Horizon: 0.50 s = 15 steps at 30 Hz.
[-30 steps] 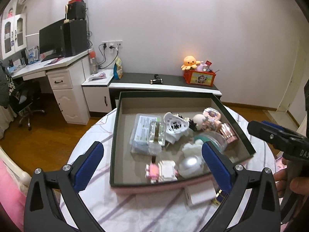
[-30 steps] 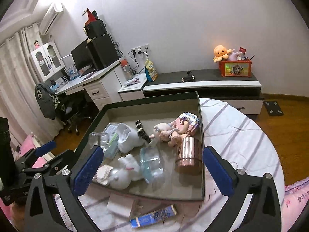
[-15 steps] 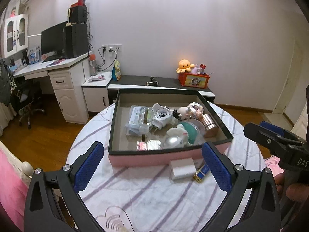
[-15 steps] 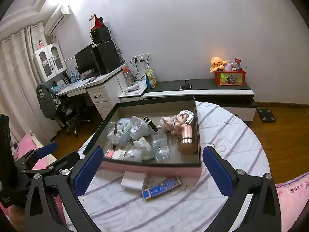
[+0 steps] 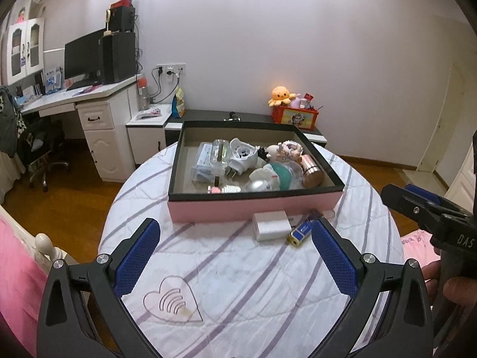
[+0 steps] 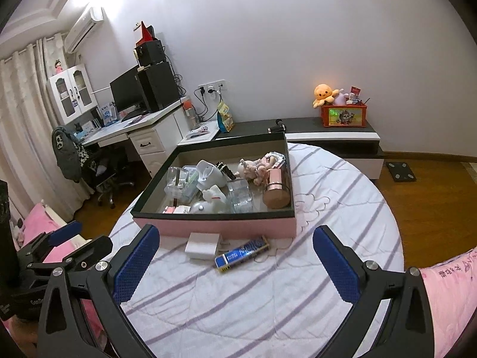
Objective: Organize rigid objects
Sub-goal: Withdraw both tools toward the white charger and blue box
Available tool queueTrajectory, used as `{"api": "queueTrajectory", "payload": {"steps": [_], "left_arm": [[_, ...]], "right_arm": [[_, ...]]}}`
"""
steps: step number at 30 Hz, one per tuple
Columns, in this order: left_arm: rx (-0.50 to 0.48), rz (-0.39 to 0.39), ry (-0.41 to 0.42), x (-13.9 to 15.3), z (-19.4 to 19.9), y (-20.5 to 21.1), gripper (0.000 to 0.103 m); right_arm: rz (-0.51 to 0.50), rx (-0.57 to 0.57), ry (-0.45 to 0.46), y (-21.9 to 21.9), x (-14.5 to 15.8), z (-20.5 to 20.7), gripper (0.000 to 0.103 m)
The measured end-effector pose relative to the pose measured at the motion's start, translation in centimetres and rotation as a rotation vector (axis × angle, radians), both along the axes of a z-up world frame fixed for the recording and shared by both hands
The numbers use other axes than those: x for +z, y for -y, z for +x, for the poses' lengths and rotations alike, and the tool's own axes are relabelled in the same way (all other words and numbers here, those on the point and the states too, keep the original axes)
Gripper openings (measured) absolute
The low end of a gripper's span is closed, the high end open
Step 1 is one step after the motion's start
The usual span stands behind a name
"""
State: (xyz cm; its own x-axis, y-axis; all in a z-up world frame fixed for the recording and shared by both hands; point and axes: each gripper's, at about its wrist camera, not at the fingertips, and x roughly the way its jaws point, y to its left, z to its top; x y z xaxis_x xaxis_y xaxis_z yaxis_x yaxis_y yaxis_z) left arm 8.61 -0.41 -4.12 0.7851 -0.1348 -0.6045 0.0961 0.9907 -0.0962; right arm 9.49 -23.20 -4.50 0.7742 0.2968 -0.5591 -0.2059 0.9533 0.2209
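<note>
1. We see the left tongs [image 5: 235,249] at the bottom of the left wrist view, with the two blue pads wide apart and nothing between them.
2. The right tongs [image 6: 235,256] fill the bottom of the right wrist view in the same way: wide, and holding nothing.
3. In the left wrist view the right tongs also appear at the right edge, above a hand [image 5: 447,283]; their tips look nearly together there, with nothing between them.
4. Both tongs hover over the round bench [image 5: 238,283], which has a white cover with purple stripes.
5. Near the centre of each view, a white adapter [image 6: 202,246] lies on the bench, just beside the pink front wall of the box [image 6: 226,228].
6. To the right of the adapter lies a blue packet [image 6: 241,253], tilted, close to the adapter; we cannot tell if they touch.
7. The box has a dark rim and stands in the upper middle of the bench. Inside it lie many small things, among them a copper cup [image 6: 275,189] on its side, a clear jar [image 6: 240,195] and a white plug device [image 5: 243,156].
</note>
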Motion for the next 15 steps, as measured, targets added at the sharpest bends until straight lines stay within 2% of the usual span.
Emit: {"api": "queueTrajectory", "payload": {"steps": [15], "left_arm": [[0.009,-0.015,-0.04,-1.7,-1.4,-0.5,0.103]], "right_arm": [[-0.017,0.002,-0.038,0.4,-1.5,-1.3,0.103]]}}
